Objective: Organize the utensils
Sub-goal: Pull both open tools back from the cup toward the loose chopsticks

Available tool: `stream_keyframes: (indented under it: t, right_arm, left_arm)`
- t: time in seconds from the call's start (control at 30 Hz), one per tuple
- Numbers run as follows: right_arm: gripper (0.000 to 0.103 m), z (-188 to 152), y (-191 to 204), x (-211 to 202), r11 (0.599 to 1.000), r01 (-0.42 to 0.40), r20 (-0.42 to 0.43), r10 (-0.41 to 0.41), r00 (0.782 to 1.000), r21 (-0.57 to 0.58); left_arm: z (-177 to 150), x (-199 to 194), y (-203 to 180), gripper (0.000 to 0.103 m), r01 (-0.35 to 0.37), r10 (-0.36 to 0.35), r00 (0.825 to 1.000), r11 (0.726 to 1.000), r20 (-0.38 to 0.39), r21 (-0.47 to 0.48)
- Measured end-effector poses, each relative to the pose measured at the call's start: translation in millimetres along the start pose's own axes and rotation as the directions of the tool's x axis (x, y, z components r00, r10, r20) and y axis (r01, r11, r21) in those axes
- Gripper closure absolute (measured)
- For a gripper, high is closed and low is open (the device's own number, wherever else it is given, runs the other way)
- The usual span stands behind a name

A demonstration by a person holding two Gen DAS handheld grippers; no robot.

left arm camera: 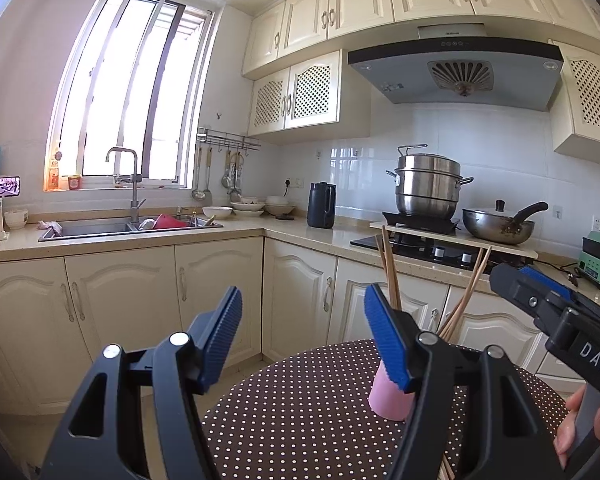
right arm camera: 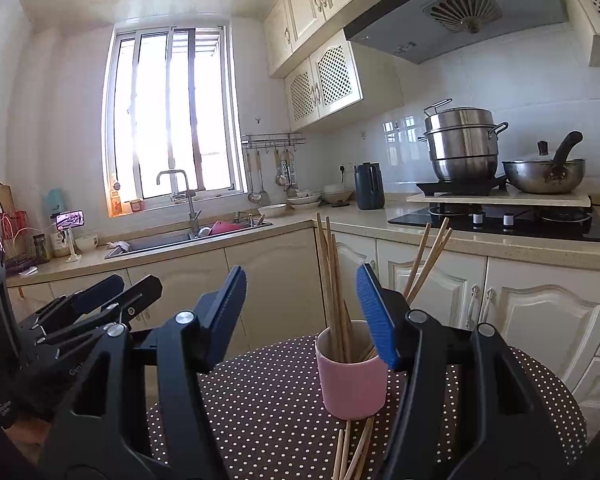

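Standing chopsticks [right arm camera: 332, 280] in pink cup [right arm camera: 352, 384], both claws wide.

Chopsticks [right arm camera: 332, 280] upright in pink cup [right arm camera: 350, 384]

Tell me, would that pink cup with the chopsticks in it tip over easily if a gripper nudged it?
Probably, yes. The pink cup is small, and the chopsticks rise far above its rim and lean outward, so it looks top-heavy. Its smooth wall might also slide on the dotted tablecloth rather than stay put.
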State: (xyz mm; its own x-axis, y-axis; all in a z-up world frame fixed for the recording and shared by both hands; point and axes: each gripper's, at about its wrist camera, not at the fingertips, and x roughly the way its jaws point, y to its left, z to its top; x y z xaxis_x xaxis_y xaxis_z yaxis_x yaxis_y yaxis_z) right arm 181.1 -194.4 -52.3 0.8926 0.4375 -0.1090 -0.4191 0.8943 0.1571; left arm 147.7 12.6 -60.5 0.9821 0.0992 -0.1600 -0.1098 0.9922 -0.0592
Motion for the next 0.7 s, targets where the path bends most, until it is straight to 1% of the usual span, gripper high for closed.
stream_keyframes:
  t: [0.1, 0.27, 0.33, 0.47, 0.53, 0.7]
  right_arm:
    - [0.043, -0.8, 6.5, -9.2, 1.0, -0.002, -0.013, 0.002, 1.0, -0.009]
    - [0.036, -4.2, 13.6, -25.5, 1.0, 0.009, -0.021, -0.009, 1.0, -0.021]
    - [0.031, -6.3, 14.3, -32.1, 1.0, 0.021, -0.024, -0.021, 0.999, -0.02]
    - [0.024, -11.8, 12.9, -44.7, 0.999, 0.035, -0.026, -0.035, 0.999, -0.015]
    - [0.019, -14.8, 12.3, -49.8, 0.999, 0.045, -0.022, -0.046, 0.999, -0.022]
    - [0.011, -21.7, 7.1, -58.5, 0.997, 0.074, -0.024, -0.074, 0.997, -0.008]
  left_arm:
    - [-3.0, -9.2, -2.2, 0.036, 0.019, -0.019, 1.0, 1.0, -0.016, 0.009]
    - [-8.3, -19.1, -10.1, 0.036, 0.031, -0.03, 0.999, 0.999, -0.038, 0.044]
    - [-10.1, -22.8, -12.2, 0.034, 0.038, -0.036, 0.998, 0.998, -0.048, 0.052]
    - [-13.1, -29.0, -15.6, 0.032, 0.051, -0.047, 0.997, 0.997, -0.058, 0.058]
    - [-15.5, -30.9, -18.4, 0.031, 0.055, -0.051, 0.996, 0.997, -0.07, 0.061]
    - [-24.4, -31.5, -28.1, 0.03, 0.082, -0.074, 0.992, 0.994, -0.103, 0.07]
